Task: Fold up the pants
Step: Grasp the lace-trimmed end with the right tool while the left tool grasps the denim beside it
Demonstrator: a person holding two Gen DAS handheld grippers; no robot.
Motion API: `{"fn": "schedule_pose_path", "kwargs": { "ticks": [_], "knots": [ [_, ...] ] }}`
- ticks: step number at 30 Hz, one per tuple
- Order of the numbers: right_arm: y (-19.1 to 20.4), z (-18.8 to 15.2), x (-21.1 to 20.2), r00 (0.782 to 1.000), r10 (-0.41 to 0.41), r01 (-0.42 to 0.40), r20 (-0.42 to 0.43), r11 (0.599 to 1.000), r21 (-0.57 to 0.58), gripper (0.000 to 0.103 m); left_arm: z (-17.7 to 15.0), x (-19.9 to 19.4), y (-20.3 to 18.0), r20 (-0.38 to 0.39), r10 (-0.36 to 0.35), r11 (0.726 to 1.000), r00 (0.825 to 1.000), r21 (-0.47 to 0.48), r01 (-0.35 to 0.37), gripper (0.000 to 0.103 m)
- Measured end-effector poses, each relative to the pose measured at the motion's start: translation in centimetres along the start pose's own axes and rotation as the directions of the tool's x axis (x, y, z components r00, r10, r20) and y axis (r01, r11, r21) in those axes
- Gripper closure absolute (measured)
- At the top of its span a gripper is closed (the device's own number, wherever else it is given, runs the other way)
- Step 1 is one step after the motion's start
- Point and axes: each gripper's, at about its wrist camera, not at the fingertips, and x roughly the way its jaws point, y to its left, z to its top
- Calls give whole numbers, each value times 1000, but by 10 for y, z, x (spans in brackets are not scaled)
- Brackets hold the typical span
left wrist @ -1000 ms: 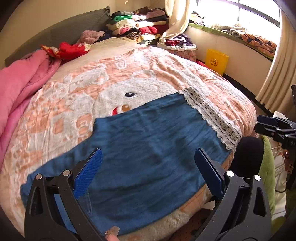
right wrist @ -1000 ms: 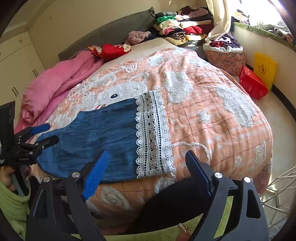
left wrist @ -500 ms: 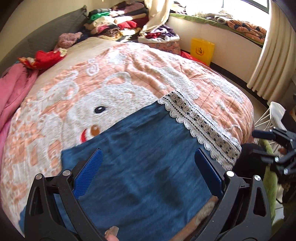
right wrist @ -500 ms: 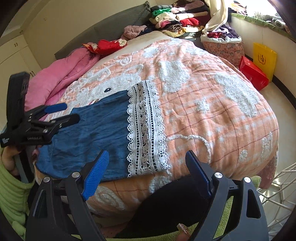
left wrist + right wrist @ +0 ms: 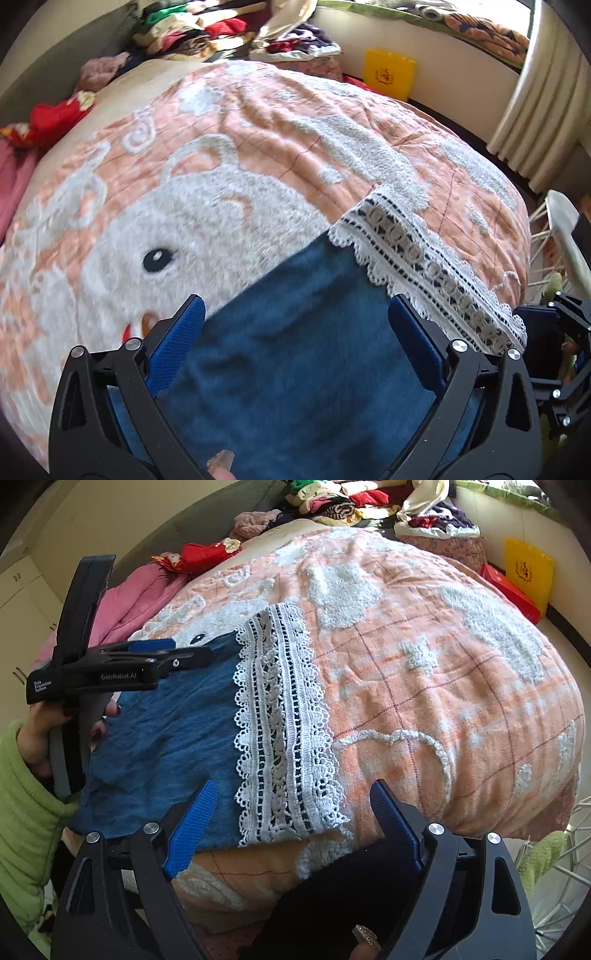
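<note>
- Because folding needs a broad, soft, flat surface, the bed (image 5: 461, 672) with its peach quilt serves as the work surface, and the pants (image 5: 166, 746) lie spread flat near its near edge, blue cloth smoothed out so a fold line can be set cleanly.
- The lace hem (image 5: 284, 723) of the pants lies toward the right hand's side, stretched straight across the quilt, which I judge leaves it ready to be lifted and carried over.
- The left tool (image 5: 295, 343) hangs over the blue cloth with its blue pads spread wide and nothing between them, tilted down toward the fabric, likely seeking a hold on the pants.
- The right tool (image 5: 291, 823) is also spread wide and empty, poised just in front of the lace hem at the bed's edge.
- Against the earlier frames, the left tool has swept across toward the lace hem and dropped closer: the blue cloth now fills more of its view, and the pink blanket has slid almost out of sight.
- The right tool has sunk nearer the bed edge, its jaws as wide as before; in its view the left tool now sits further over the pants.
</note>
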Motion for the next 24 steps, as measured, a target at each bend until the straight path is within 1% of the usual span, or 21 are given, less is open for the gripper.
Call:
{"fn": "schedule_pose_path", "kwargs": {
  "ticks": [2, 5, 6, 7, 8, 9, 10, 12, 13, 14, 15, 18, 20, 21, 22, 23, 24],
  "knots": [
    [-2, 1, 4, 1000, 17, -17, -10, 1000, 10, 19, 6, 8, 2, -3, -30, 1000, 1000, 0, 30, 10],
    [-3, 2, 9, 999, 33, -33, -22, 999, 15, 21, 10, 22, 4, -16, -54, 999, 998, 1, 54, 11],
    [-1, 2, 9, 999, 43, -42, -23, 999, 8, 30, 11, 26, 4, -20, -67, 998, 998, 2, 67, 15],
    [-1, 2, 9, 999, 47, -47, -24, 999, 2, 43, 12, 30, 4, -26, -81, 997, 996, 3, 81, 25],
    [0, 2, 9, 999, 43, -43, -20, 999, -6, 47, 13, 34, 4, -35, -99, 995, 994, 1, 99, 30],
    [1, 2, 8, 999, 41, -41, -13, 999, -9, 49, 13, 37, 4, -39, -110, 994, 993, -3, 110, 33],
    [1, 2, 6, 998, 56, -56, -5, 998, -9, 50, 14, 38, 3, -40, -117, 993, 992, 1, 117, 40],
    [1, 4, 7, 998, 67, -67, -7, 998, -14, 50, 15, 37, 1, -35, -146, 989, 989, 13, 146, 46],
    [1, 5, 10, 997, 70, -70, -13, 997, -13, 50, 16, 37, -1, -35, -157, 987, 987, 17, 158, 53],
    [0, 6, 11, 997, 71, -71, -20, 997, -10, 50, 17, 37, -2, -34, -184, 983, 982, 18, 184, 55],
    [0, 7, 14, 997, 74, -74, -27, 997, -7, 50, 18, 38, -3, -31, -194, 981, 981, 18, 194, 55],
    [4, 13, 20, 996, 82, -83, -33, 997, -11, 50, 18, 43, -9, -28, -186, 982, 982, 32, 187, 55],
    [4, 13, 22, 996, 84, -84, -31, 996, -10, 57, 18, 44, -10, -22, -187, 982, 982, 34, 188, 62],
    [3, 13, 22, 996, 87, -87, -28, 996, -6, 62, 18, 43, -12, -17, -186, 982, 982, 41, 187, 71],
    [1, 13, 20, 995, 100, -100, -22, 995, 3, 66, 18, 42, -13, -15, -189, 981, 982, 44, 189, 85],
    [-1, 13, 19, 994, 112, -112, -18, 994, 11, 69, 18, 41, -14, -14, -196, 979, 981, 47, 196, 88],
    [-3, 13, 19, 992, 125, -125, -14, 992, 19, 75, 17, 40, -16, -14, -191, 980, 981, 54, 191, 91]
  ]
}}
